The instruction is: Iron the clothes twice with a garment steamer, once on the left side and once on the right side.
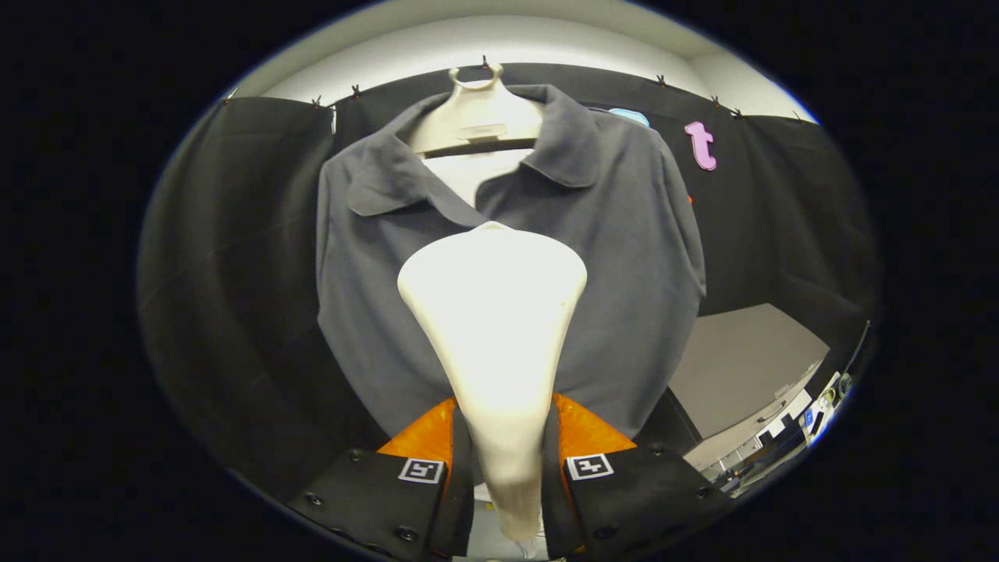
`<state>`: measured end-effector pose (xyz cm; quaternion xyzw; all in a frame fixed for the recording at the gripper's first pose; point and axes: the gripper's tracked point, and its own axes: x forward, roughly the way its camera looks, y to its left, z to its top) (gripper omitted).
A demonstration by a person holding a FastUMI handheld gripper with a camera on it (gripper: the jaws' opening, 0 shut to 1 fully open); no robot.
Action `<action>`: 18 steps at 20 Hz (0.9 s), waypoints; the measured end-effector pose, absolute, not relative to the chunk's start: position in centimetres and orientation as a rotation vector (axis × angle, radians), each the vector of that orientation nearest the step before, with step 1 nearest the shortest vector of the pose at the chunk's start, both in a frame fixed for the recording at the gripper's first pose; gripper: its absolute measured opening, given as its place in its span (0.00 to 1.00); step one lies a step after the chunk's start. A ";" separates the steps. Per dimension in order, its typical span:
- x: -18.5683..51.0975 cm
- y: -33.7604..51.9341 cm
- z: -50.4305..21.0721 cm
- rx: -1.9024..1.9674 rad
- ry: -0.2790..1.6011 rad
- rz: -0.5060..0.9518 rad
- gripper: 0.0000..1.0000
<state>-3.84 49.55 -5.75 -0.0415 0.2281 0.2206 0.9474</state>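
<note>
- Cloth wall (234, 257) hangs black behind everything; it closes off the space on both sides of the shirt, so you have little depth to push into.
- Shirt (624, 257), grey with a collar, hangs on a pale hanger (476, 117) straight ahead of the fingers, front facing you. It looks smooth enough, but nothing on it tells you whether either side has been steamed, so treat both passes as still to do.
- Steamer (492, 312) stands upright between the fingers, its broad head over the middle of the shirt's chest, just under the collar opening. You cannot tell whether the head touches the fabric.
- Table (741, 359) sits low beyond the shirt's right hem; keep your downward strokes on that side clear of its edge. The other side is bounded by the hanging cloth alone.
- Gripper (499, 468) is clenched on the steamer's narrow handle, both fingers pressing its sides.
</note>
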 end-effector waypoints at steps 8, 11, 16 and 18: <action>-2.9 55.7 -4.1 -0.103 0.432 0.515 0.43; -1.5 56.9 -5.1 -0.112 0.444 0.510 0.43; -0.6 57.7 -7.5 -0.131 0.463 0.513 0.43; -0.6 57.6 -8.2 -0.136 0.467 0.515 0.43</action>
